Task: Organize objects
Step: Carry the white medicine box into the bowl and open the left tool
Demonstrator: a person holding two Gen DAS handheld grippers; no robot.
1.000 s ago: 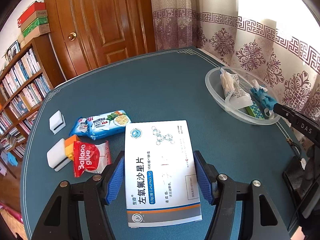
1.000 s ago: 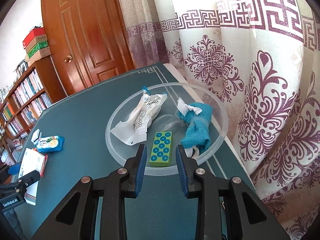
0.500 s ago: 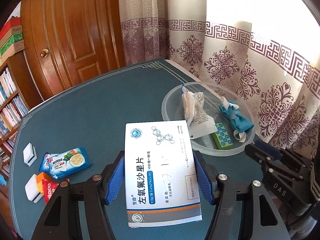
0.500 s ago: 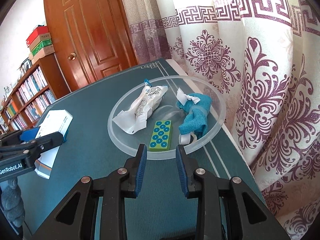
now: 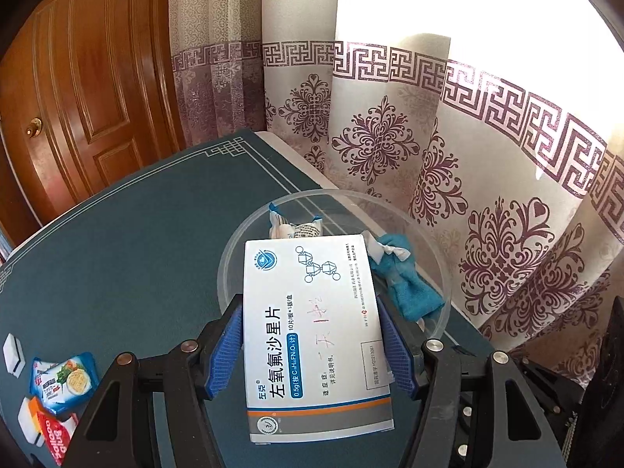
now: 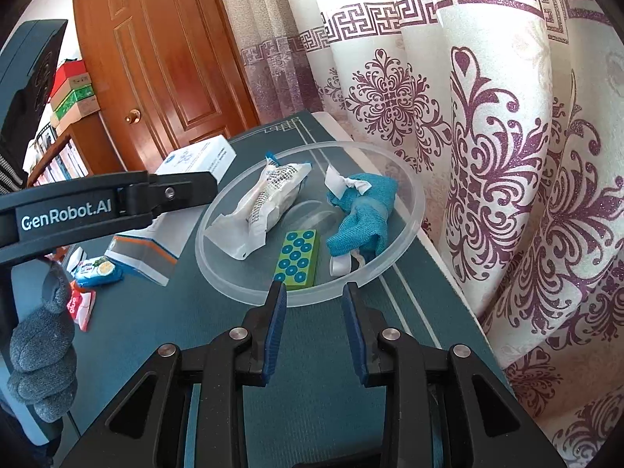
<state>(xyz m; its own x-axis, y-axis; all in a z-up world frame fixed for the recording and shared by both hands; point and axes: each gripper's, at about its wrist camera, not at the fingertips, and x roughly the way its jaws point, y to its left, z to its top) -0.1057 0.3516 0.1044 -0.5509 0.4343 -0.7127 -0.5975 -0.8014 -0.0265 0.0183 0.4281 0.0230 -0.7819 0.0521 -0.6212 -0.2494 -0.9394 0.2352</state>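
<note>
My left gripper (image 5: 310,323) is shut on a white medicine box (image 5: 312,331) with blue print and an orange stripe. It holds the box in the air at the near left rim of a clear plastic bowl (image 5: 444,280); the box (image 6: 195,163) and bowl (image 6: 413,218) also show in the right wrist view. The bowl holds a white wrapped packet (image 6: 269,199), a teal cloth (image 6: 362,210) and a green dotted block (image 6: 298,257). My right gripper (image 6: 314,296) is open and empty, just in front of the bowl's near rim.
A blue snack packet (image 5: 64,382), a red glue packet (image 5: 54,436) and white erasers (image 5: 13,353) lie on the blue-green table (image 5: 136,253) at the left. Patterned curtains (image 6: 507,156) hang close behind the bowl. A wooden door (image 6: 167,58) stands beyond the table.
My left gripper has carried the medicine box to the right, from the table's left part up to the bowl. The right gripper has stayed in front of the bowl.
</note>
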